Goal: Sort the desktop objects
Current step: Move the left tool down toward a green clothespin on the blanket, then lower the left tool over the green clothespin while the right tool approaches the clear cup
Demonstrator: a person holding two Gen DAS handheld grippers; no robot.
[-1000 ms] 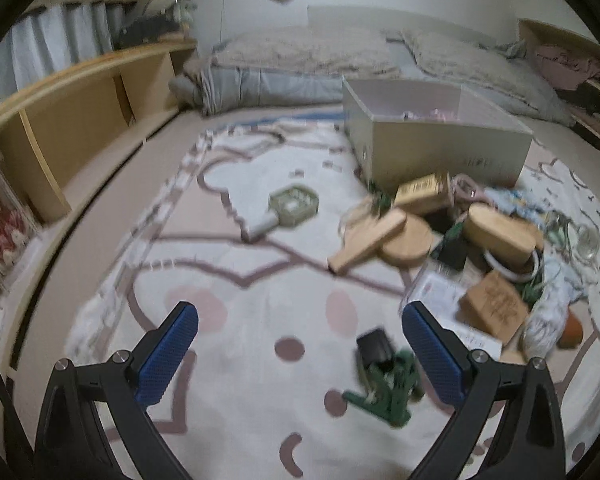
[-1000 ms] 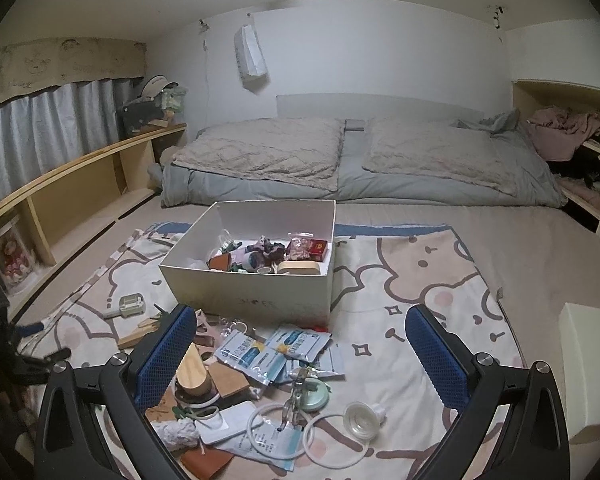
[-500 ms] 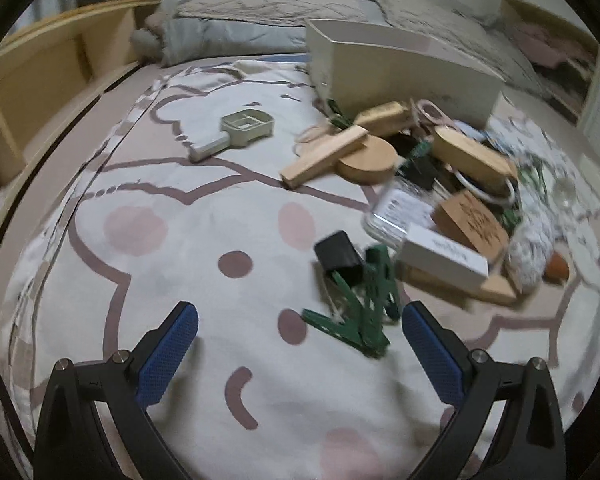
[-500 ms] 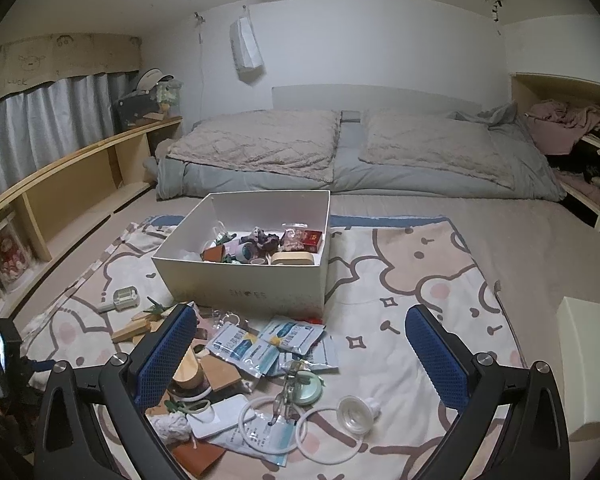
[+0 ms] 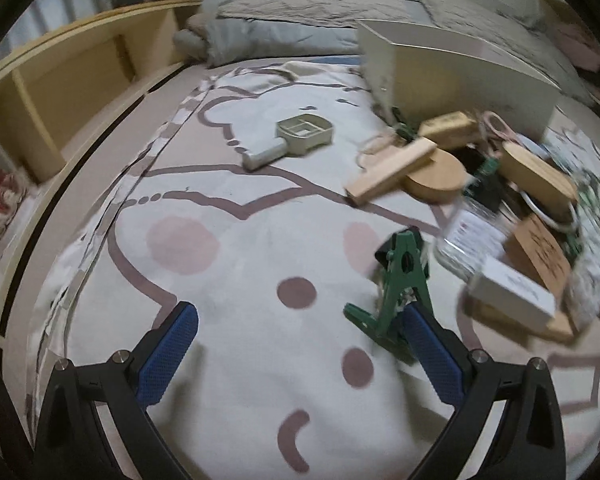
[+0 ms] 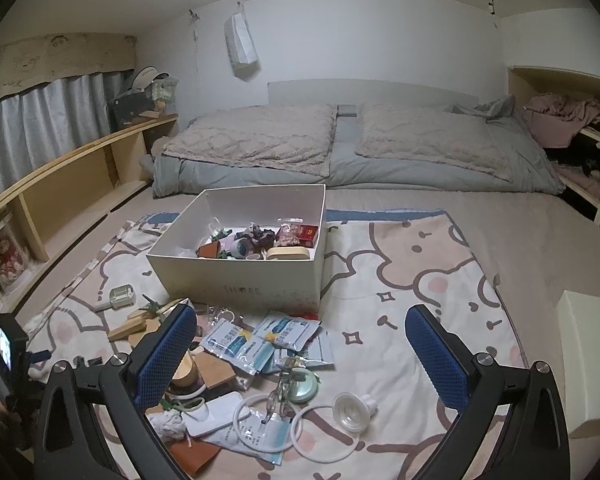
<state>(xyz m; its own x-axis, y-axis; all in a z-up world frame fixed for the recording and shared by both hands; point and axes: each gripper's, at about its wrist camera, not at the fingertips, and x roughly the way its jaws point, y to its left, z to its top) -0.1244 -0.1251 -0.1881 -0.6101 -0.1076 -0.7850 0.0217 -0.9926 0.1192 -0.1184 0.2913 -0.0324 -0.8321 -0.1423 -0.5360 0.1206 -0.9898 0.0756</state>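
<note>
we see the pile by the box (image 5: 452, 76) blurred; 1 green clip (image 5: 400, 280) touches our wide-open left gripper (image 5: 300, 344) pad; right gripper (image 6: 300, 344) open too, holding nothing.

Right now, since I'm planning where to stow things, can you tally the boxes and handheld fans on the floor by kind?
Open white box: 1
Closed cream box, lying apart: 1
Pale green handheld fan: 1
Total: 3
</note>
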